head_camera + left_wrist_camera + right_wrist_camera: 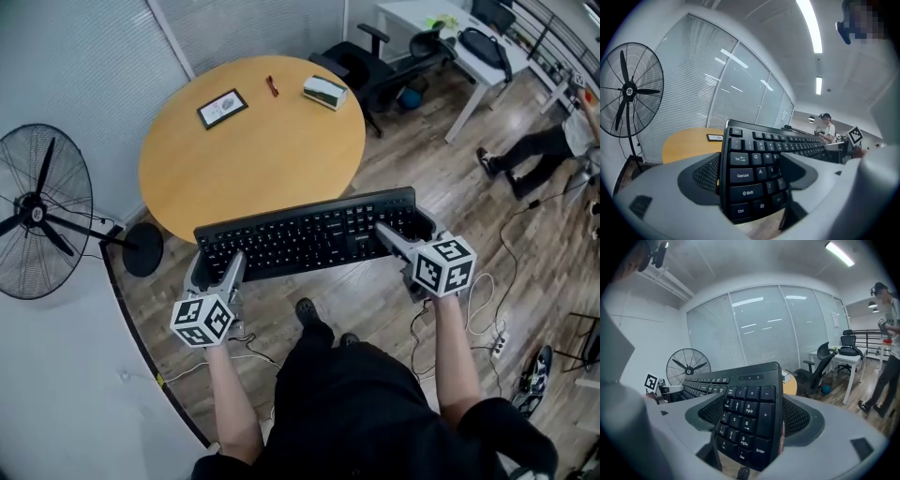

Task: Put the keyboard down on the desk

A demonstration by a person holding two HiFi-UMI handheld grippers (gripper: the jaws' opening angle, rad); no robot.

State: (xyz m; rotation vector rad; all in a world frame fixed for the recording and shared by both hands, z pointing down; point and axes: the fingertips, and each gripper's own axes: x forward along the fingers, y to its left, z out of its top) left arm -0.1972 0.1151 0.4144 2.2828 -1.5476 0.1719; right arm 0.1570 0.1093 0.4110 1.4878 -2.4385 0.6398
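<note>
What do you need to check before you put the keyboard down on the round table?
1. Left gripper holds the keyboard: ok, jaws shut on its Ctrl and Shift end.
2. Right gripper holds it too: ok, jaws shut on the number-pad end.
3. Keys face up, keyboard about level: ok.
4. Landing spot free: ok. The near part of the round table is bare; the tablet, red thing and box lie on the far side.
5. Keyboard fully over the table: not ok, it only reaches the near rim.
6. Height above the tabletop: cannot tell.
</note>
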